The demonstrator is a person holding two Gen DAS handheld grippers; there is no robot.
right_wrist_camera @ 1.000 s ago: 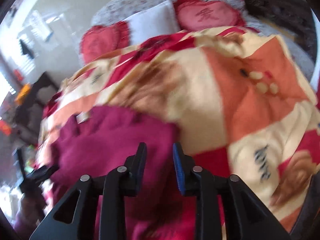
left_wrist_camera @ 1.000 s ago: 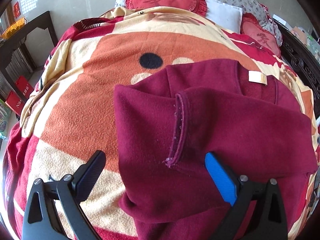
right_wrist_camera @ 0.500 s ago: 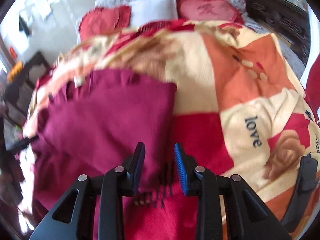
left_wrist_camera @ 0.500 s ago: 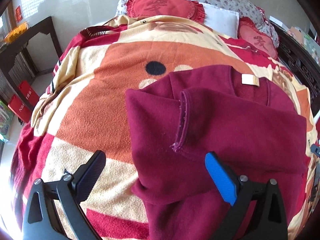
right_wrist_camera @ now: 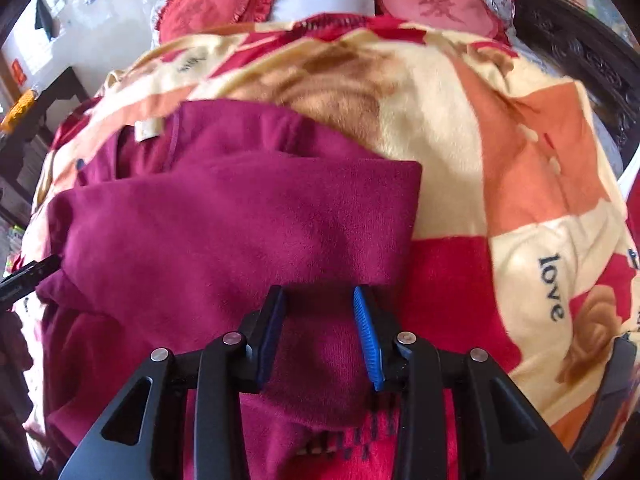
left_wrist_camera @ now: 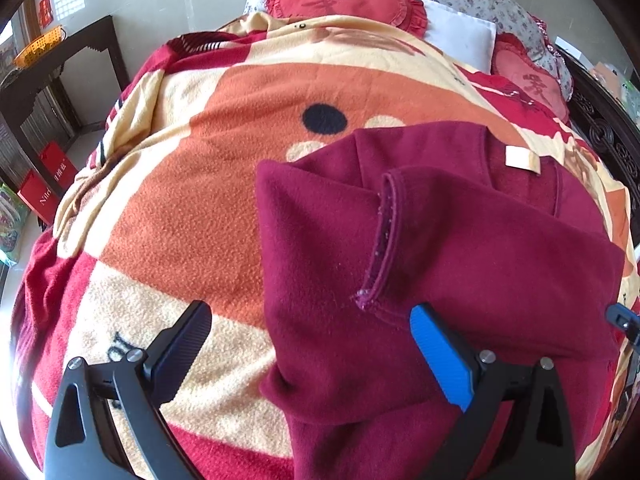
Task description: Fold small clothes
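Observation:
A dark red fleece top lies on the bed, both sleeves folded across its body, its white neck label facing up. One sleeve's cuff lies in the middle. My left gripper is wide open above the top's near left edge and holds nothing. In the right wrist view the top fills the left half. My right gripper hangs over its near right part, jaws partly open with fabric under the gap, not pinched.
The bed carries an orange, cream and red fleece blanket. Red heart cushions and a white pillow lie at the head. A dark side table with a yellow basket stands left. A dark carved bed frame runs along the right.
My right gripper moved over the top's lower right part and its jaws opened wider. My left gripper pulled back a little, still wide open. The top has not moved.

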